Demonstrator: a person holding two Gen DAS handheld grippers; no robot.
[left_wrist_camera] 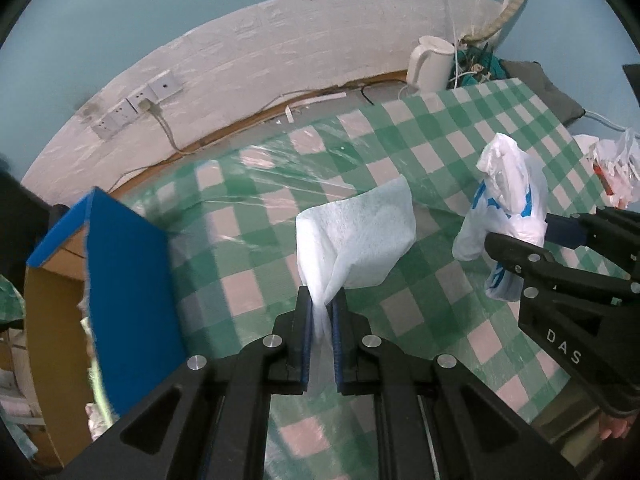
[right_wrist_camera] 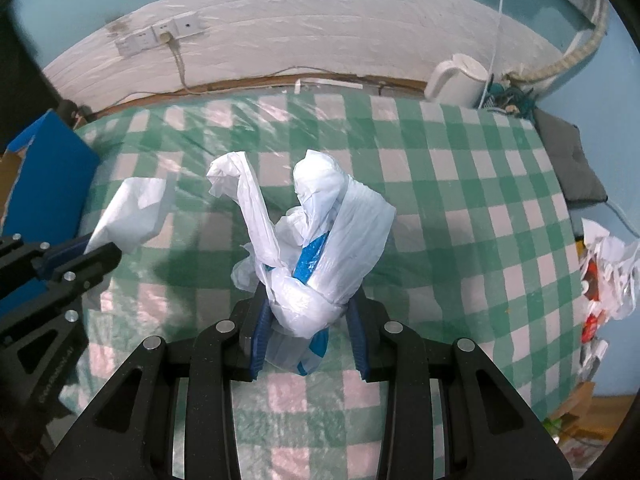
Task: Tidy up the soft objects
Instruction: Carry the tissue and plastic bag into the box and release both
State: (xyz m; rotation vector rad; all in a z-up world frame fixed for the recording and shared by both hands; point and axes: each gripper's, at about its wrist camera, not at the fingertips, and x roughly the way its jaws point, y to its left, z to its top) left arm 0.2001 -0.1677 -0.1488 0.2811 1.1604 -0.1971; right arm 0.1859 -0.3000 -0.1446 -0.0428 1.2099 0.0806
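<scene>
My left gripper (left_wrist_camera: pixel 323 300) is shut on a pale blue-white cloth wipe (left_wrist_camera: pixel 356 236) and holds it above the green checked tablecloth (left_wrist_camera: pixel 248 248). It also shows in the right wrist view (right_wrist_camera: pixel 132 212), at the left, with the left gripper (right_wrist_camera: pixel 98 248) below it. My right gripper (right_wrist_camera: pixel 310 300) is shut on a knotted white plastic bag with blue print (right_wrist_camera: pixel 320 248), held above the table. That bag (left_wrist_camera: pixel 508 200) and the right gripper (left_wrist_camera: pixel 520 240) show at the right of the left wrist view.
A cardboard box with blue flaps (left_wrist_camera: pixel 120 280) stands at the table's left edge, also in the right wrist view (right_wrist_camera: pixel 40 176). A white kettle (left_wrist_camera: pixel 430 64) and tangled cords sit at the back right. Crumpled bags (right_wrist_camera: pixel 604 280) hang at the right. A grey cushion (right_wrist_camera: pixel 572 160) lies nearby.
</scene>
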